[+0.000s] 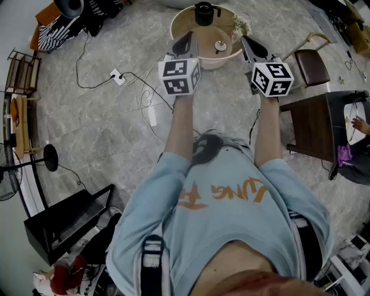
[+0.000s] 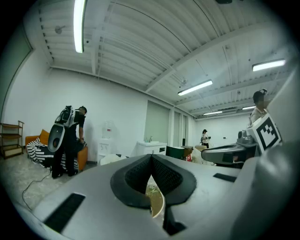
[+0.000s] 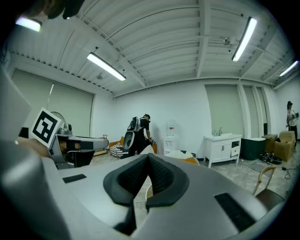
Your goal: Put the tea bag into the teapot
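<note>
Risk: left gripper point(image 1: 187, 39) and right gripper point(image 1: 249, 44) both clenched empty, tea bag unseen, so I may bump the teapot point(image 1: 203, 13) on the round table point(image 1: 186, 23) hunting for it.

Orange print point(image 1: 228, 193) on light-blue shirt point(image 1: 173, 231), head view: stylised and creased, part resembles "LUNG", not certain, rest unreadable. Cube point(image 1: 180, 75) on left gripper point(image 1: 187, 38) and cube point(image 1: 272, 79) on right gripper point(image 1: 247, 41): black-and-white square marker patterns, not letters or digits. Gripper views: nothing legible
</note>
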`<state>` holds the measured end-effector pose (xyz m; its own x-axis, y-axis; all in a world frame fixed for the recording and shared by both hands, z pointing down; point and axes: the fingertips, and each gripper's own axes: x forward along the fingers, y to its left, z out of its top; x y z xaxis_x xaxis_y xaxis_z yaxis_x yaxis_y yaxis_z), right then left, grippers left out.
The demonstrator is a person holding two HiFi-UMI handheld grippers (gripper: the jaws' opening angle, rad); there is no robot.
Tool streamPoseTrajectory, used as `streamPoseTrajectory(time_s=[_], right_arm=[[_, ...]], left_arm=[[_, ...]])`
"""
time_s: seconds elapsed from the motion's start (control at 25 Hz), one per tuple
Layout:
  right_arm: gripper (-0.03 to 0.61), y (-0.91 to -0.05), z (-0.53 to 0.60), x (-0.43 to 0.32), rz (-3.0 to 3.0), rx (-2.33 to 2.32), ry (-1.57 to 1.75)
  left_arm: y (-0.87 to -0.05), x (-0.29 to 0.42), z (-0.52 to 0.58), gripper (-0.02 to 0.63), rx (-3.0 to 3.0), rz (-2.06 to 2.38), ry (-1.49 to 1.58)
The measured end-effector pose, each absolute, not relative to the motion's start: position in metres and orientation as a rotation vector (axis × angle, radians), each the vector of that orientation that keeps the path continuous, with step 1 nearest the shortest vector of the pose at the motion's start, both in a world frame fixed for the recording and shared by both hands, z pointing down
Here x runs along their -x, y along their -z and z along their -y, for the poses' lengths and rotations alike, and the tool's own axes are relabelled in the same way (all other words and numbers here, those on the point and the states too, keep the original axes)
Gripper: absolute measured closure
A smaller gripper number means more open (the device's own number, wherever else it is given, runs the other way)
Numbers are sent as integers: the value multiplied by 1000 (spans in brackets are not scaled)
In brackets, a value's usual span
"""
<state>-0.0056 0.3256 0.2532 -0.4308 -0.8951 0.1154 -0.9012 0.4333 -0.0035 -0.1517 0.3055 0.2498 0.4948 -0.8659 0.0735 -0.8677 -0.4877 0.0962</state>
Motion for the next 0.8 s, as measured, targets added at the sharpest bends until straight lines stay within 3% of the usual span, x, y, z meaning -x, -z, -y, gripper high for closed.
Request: streamPoseTrajectory(time_s=[0.8], right_arm=[[568,-256,-304,30,2525,-1715,-108]], left_arm=[[-271,199,-286,591,-2577,1524,-10]])
